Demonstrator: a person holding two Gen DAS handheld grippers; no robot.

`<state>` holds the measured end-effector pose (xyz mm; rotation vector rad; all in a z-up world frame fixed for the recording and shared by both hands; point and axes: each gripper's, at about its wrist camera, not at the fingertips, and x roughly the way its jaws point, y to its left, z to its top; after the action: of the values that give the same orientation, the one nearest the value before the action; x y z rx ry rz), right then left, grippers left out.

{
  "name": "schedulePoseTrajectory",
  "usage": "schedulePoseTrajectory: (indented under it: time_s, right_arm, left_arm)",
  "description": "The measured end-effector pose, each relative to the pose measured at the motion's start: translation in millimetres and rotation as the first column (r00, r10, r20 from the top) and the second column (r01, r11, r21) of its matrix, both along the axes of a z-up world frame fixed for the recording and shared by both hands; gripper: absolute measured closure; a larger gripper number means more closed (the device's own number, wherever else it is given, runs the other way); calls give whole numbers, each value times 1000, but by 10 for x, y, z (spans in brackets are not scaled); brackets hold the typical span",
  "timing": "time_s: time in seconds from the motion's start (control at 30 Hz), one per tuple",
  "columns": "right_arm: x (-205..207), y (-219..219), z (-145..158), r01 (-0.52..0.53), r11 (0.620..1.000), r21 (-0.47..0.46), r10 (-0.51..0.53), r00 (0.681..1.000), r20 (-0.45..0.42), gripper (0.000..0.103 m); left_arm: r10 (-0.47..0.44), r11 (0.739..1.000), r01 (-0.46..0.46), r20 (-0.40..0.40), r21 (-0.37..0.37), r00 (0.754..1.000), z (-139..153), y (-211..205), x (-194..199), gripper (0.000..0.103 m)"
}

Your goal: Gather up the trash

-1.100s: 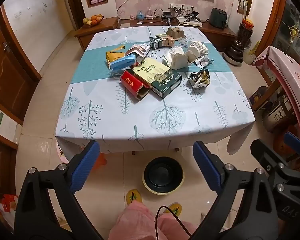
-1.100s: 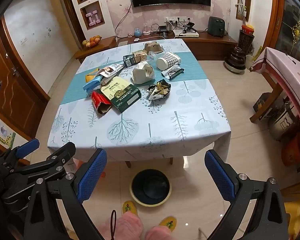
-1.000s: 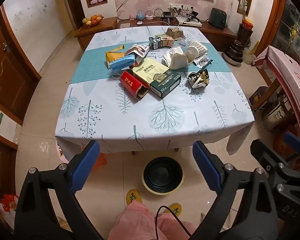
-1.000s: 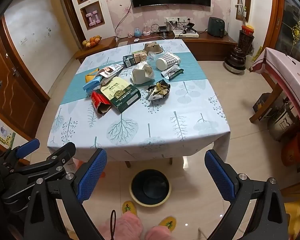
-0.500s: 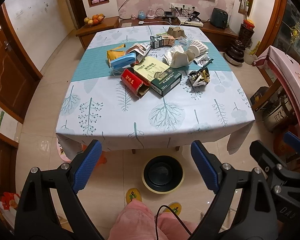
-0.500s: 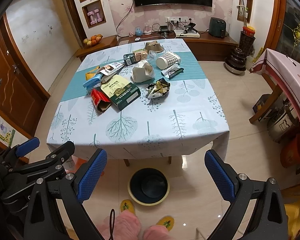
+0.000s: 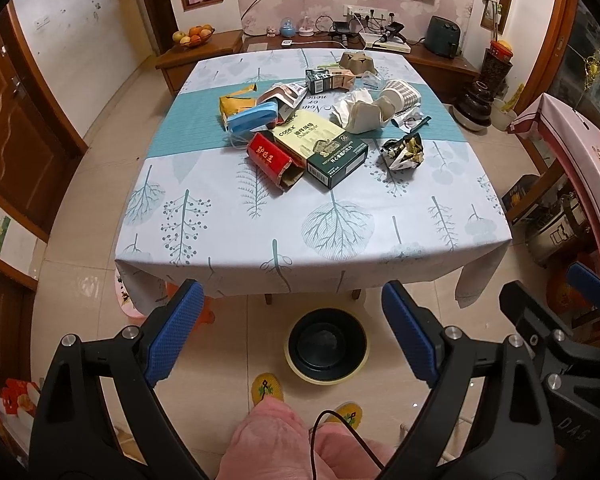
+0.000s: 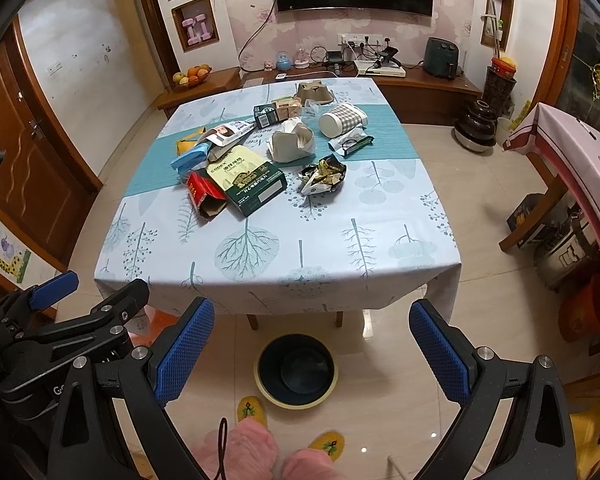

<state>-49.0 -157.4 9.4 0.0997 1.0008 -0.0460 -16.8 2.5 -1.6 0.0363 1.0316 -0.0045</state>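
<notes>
Tiled flooring surrounded a square table (image 7: 228, 236) covered by a tree-patterned cloth with a teal band across the far half. All visible trash was found on that cloth, clustered on and just in front of the band: a red carton (image 7: 274, 161), a green box (image 7: 320, 148), a foil wrapper (image 7: 403, 153), a blue mask (image 7: 253, 117), a checked paper cup (image 8: 342, 120) lying on its side, and crumpled paper (image 8: 292, 145). A round bin (image 8: 297, 370) was placed on the floor below the near table edge, and nothing could be made out inside it. The left gripper (image 7: 290, 334) was held wide apart and empty above the floor, short of the table. The right gripper (image 8: 311, 354) was likewise spread and empty. Collection was judged not begun; every piece remained to be moved.
</notes>
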Motion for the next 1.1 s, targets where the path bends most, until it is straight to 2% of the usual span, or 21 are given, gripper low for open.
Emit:
schedulePoseTrajectory:
  time_s: [0.47, 0.5, 0.77, 1.1]
  right_arm:
    - [-29, 4, 66, -8, 1000, -5, 8, 1000, 23, 3]
    - [-39, -4, 82, -10, 1000, -4, 10, 1000, 27, 3]
    - [-104, -25, 209, -30, 999, -18, 31, 997, 64, 3]
    - [45, 20, 187, -50, 999, 6, 49, 997, 57, 3]
  left_arm:
    - [9, 1000, -9, 19, -10, 1000, 17, 90, -49, 14]
    - [13, 1000, -13, 18, -7, 1000, 37, -13, -67, 14]
    - [48, 999, -47, 48, -15, 998, 148, -36, -202, 14]
    - [93, 995, -92, 55, -34, 994, 205, 175, -152, 14]
